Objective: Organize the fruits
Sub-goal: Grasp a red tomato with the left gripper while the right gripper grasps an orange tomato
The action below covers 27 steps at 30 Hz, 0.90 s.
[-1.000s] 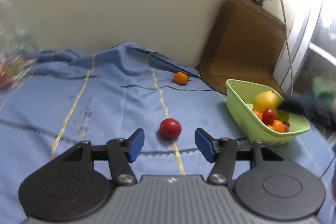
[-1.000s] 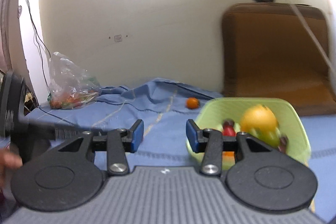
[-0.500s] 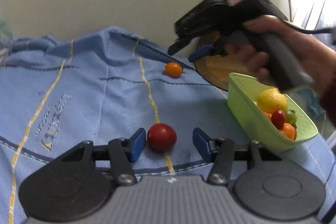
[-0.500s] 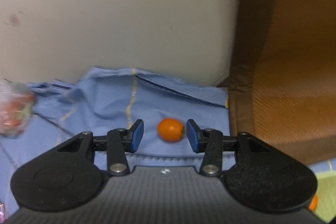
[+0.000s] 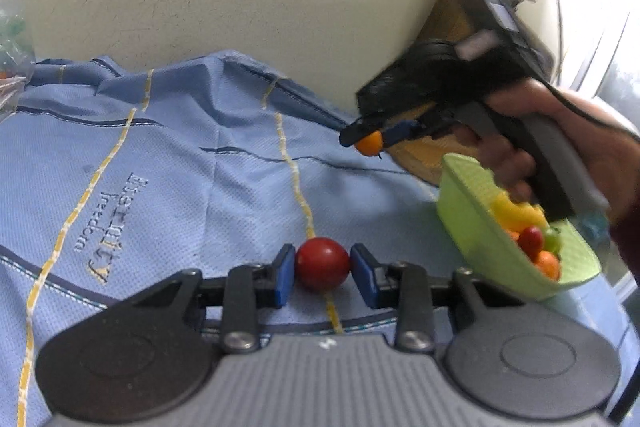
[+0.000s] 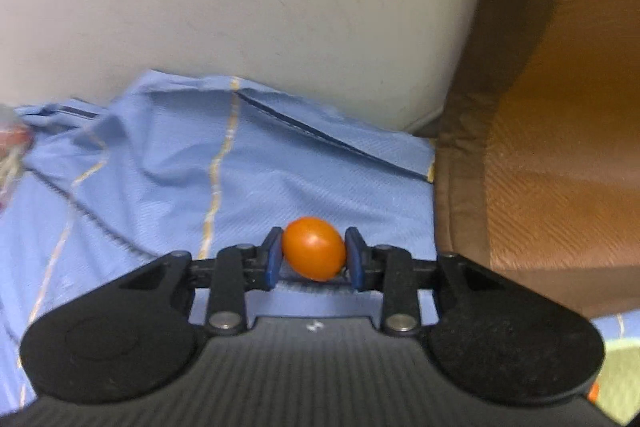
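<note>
A red tomato (image 5: 322, 264) lies on the blue cloth (image 5: 160, 167), and my left gripper (image 5: 323, 277) is closing on it with both blue pads touching its sides. At the back near the wall my right gripper (image 6: 314, 259) is closing on a small orange tomato (image 6: 314, 249), which its pads press from both sides. The left wrist view also shows that right gripper (image 5: 374, 139) with the orange tomato (image 5: 370, 143), held by a hand (image 5: 560, 131). A green basket (image 5: 472, 211) on the right holds a yellow fruit and several small red, orange and green ones.
A brown cushion (image 6: 560, 147) leans against the cream wall behind the basket. A clear plastic bag (image 5: 8, 39) with produce sits at the far left. The cloth is creased near the wall.
My left jaws have closed around the red tomato. The right gripper swung from over the basket to the orange tomato at the back and closed on it.
</note>
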### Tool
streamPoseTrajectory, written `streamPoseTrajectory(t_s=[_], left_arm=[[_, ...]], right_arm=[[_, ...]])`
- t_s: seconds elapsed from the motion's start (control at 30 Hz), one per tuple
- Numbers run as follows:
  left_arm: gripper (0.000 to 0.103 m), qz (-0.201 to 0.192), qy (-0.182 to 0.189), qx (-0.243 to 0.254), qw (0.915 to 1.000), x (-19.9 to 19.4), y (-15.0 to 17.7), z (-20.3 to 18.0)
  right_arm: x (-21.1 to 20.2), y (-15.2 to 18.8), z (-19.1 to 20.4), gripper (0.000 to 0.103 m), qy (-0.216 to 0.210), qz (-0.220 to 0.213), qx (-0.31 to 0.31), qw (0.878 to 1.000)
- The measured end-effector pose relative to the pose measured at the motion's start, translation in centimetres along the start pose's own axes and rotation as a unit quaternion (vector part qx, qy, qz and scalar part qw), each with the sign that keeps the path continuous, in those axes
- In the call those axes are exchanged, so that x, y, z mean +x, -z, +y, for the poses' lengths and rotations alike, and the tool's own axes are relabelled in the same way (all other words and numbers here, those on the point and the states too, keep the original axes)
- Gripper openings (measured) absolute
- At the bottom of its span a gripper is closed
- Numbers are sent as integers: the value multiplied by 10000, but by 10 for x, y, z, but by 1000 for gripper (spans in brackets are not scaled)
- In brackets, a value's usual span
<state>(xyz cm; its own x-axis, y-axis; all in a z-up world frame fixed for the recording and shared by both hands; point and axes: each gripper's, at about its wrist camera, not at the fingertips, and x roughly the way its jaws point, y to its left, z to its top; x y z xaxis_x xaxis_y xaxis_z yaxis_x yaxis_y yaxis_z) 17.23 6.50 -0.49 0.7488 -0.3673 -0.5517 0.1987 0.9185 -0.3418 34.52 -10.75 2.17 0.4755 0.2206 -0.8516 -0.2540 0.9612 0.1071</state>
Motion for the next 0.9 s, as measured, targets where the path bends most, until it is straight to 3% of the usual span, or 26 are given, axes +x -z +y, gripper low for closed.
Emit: streamPoseTrajectory(t_s=[0.1,0.23,0.33,0.43,0.53,0.67,0.9], left_arm=[[31,6,252,136,9996,-4,2,-3],[31,188,320,341,9987,-8,12,-17],[31,303,372,348,9982,-15,22,-30],[31,348,414,340,9980,-27,37,-40],[31,347,488,358,9976,-45,54,-51],[31,346,535,349,9974,-68,72,-65],[32,320,482,480,9972,-89,90,-84]], right_arm=[[-42,32,3,35,-145,-426,-211,9988],[-97,74,4,35,-426,-973,-486,9932],[-131,130,-4,35,-529,-1376,-613,9872],[-143,179,-9,36,-579,-1612,-615,9833],[-159,219,-9,36,-226,-2042,-778,9756],[-166,249,-21,36,-432,-2250,-446,9724],[-167,292,-15,36,-341,-2283,-578,9713]])
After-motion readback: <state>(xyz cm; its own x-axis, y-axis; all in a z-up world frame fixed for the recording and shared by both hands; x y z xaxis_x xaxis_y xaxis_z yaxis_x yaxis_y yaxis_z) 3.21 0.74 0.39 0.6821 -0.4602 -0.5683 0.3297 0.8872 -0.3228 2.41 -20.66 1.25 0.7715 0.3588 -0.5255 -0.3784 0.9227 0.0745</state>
